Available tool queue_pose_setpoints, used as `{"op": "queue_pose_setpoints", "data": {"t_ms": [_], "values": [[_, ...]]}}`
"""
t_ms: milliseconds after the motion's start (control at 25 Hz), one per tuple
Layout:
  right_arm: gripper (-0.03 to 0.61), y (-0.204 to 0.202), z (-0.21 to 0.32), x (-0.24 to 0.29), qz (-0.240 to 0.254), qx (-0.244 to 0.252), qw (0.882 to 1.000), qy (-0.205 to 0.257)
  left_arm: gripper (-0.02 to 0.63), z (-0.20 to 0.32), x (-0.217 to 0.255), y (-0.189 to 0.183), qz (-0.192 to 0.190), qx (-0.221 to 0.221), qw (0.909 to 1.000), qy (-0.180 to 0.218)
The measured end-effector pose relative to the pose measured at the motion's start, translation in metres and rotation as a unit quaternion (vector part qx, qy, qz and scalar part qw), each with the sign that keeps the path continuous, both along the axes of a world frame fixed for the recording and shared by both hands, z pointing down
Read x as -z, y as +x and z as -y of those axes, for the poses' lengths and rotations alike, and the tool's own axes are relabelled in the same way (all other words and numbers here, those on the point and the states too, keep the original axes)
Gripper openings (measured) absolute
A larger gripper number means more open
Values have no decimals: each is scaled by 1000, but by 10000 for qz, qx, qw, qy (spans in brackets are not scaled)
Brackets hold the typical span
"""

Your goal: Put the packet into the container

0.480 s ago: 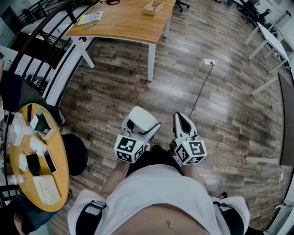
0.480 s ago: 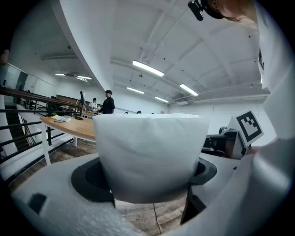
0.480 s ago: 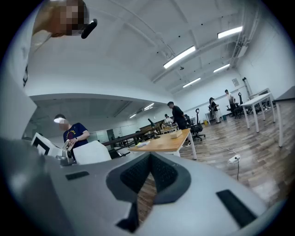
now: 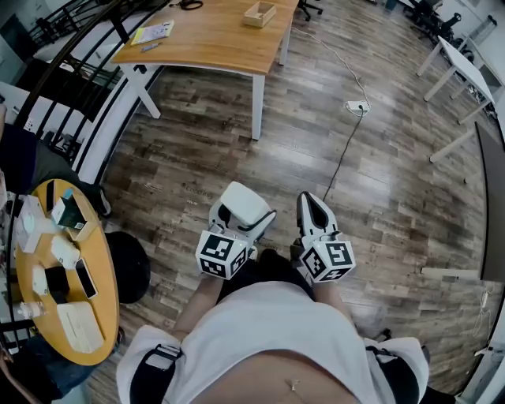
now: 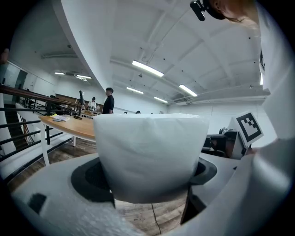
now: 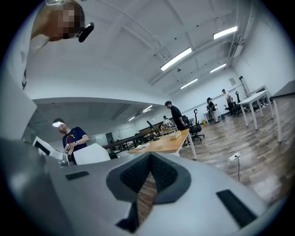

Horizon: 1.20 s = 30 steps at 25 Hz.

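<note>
Standing on a wood-plank floor (image 4: 197,170) of mixed brown boards, matte and worn, the person holds both tools close to the belly.

The left gripper (image 4: 241,221) has its jaws spread wide and pinches a white packet (image 4: 246,202) between them. The left gripper view shows the packet as soft and pillowy, faintly creased, with rounded corners, and it fills the gap between the dark pads. The right gripper (image 4: 310,202) sits just beside it at 3 o'clock, jaws pressed together at the tips with nothing between them.

At 12 o'clock, well apart from both tools, stands a rectangular wooden table (image 4: 205,39) on white legs, its top smooth and orange-brown. A small open wooden container (image 4: 263,13) sits near its far edge, and a yellow paper (image 4: 154,31) lies toward its 9 o'clock end.

A round wooden table (image 4: 104,308) at 8 o'clock carries phones and small boxes. A black curved railing (image 4: 79,87) runs along 10 o'clock.

A white power strip (image 4: 359,106) lies on the floor at 1 o'clock, with a thin dark cable (image 4: 341,162) trailing from it toward the grippers. White tables (image 4: 465,67) stand at 2 o'clock. Open floor lies between the grippers and the rectangular table's near edge.
</note>
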State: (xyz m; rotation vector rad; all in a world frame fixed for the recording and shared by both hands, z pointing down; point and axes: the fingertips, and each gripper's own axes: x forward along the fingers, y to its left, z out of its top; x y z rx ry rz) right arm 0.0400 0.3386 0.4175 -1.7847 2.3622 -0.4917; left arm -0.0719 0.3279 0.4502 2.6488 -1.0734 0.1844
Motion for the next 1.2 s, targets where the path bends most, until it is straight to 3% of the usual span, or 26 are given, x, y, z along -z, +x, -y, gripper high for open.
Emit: {"op": "queue_pose_setpoints", "data": {"t_ms": [440,1200], "values": [[12,4,-3,-5,68,-21,10000,-62,466,-4,-1,6,0,-23,10000,-27],[12,12,-3,-13,42,406,9992,12,466,-18,-9,25,-164,293,9994,-19]]}}
